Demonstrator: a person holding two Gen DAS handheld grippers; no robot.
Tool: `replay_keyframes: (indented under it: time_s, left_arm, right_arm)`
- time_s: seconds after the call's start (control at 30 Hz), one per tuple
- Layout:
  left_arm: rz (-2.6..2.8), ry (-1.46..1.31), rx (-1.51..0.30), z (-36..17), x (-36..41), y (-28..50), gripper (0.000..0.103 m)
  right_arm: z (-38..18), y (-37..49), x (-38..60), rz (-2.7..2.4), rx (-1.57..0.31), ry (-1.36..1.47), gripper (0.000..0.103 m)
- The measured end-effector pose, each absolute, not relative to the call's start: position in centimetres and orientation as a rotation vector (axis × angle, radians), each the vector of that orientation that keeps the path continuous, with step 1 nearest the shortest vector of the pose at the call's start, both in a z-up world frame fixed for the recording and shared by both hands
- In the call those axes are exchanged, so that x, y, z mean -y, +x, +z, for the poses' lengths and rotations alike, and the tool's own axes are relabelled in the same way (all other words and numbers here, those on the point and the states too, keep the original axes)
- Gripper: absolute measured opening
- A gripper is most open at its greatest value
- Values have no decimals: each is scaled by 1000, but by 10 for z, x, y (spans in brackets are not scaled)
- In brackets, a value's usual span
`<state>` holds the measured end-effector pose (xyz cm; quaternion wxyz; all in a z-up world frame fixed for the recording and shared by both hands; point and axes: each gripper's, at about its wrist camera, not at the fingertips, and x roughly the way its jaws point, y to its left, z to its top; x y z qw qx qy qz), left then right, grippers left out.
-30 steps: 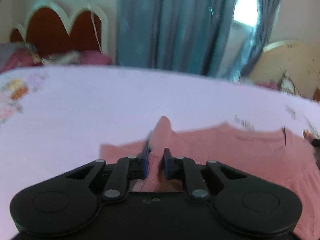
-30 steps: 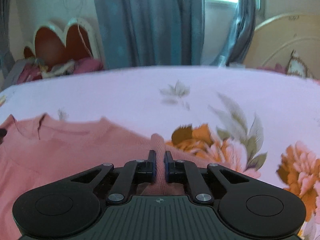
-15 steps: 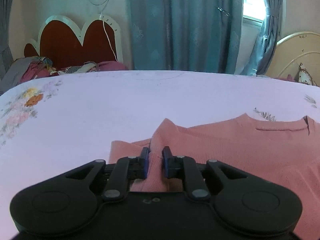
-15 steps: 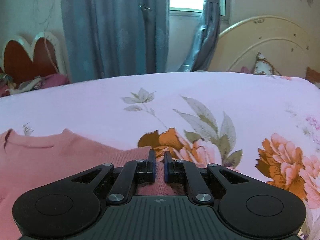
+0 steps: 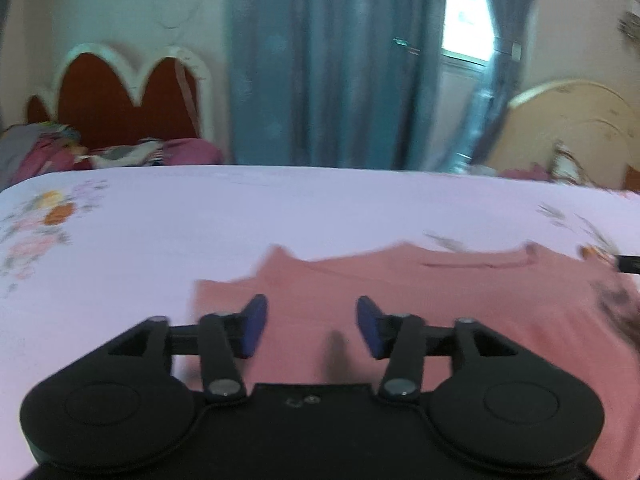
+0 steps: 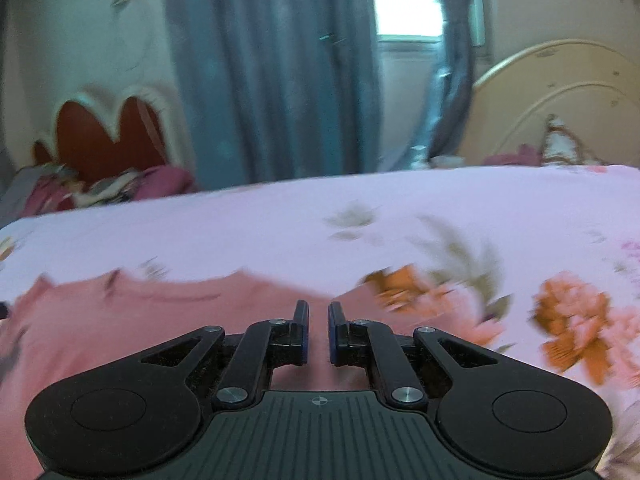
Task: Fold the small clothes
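Note:
A pink knit top (image 5: pixel 440 300) lies flat on the pale floral bedsheet (image 5: pixel 240 216), neckline toward the far side. My left gripper (image 5: pixel 312 324) is open and empty, its blue-padded jaws wide apart just above the top's left part. In the right wrist view the same top (image 6: pixel 140 320) fills the lower left. My right gripper (image 6: pixel 318 320) hovers over the top's right edge with the jaws only a narrow gap apart; the view is blurred and I cannot tell whether cloth is pinched between them.
A red scalloped headboard (image 5: pixel 128 104) with piled clothes (image 5: pixel 112 156) stands at the far left. Blue curtains (image 5: pixel 340 64) hang behind the bed. A cream headboard (image 6: pixel 560 104) with a cushion stands at the far right.
My left gripper has opened and let go of the pink cloth, which now lies flat. My right gripper's jaws have parted slightly. Both views have shifted and are motion-blurred.

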<state>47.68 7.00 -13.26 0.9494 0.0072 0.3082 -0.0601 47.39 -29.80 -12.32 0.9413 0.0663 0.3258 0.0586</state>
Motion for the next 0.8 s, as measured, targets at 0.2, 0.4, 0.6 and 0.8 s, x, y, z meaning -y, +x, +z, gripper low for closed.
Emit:
replay_keyframes:
  time_s: [0.2,0.4,0.6,0.8]
  left_arm:
    - [-197,73,-677,-153,-24,478,56]
    - [-83,73,-707,-174,-54,469,62]
    - [-33,91,-710,-175,-82,457,64]
    - [-35,56,-711,-158,-76,441,56]
  right_arm:
    - [-144,476,246,221,-718,66,7]
    - [-168,469,274,121,-734,-27,7]
    - [-172,462,317,25,-740,-13,7]
    - [-148,439,307,71,-719,54,7]
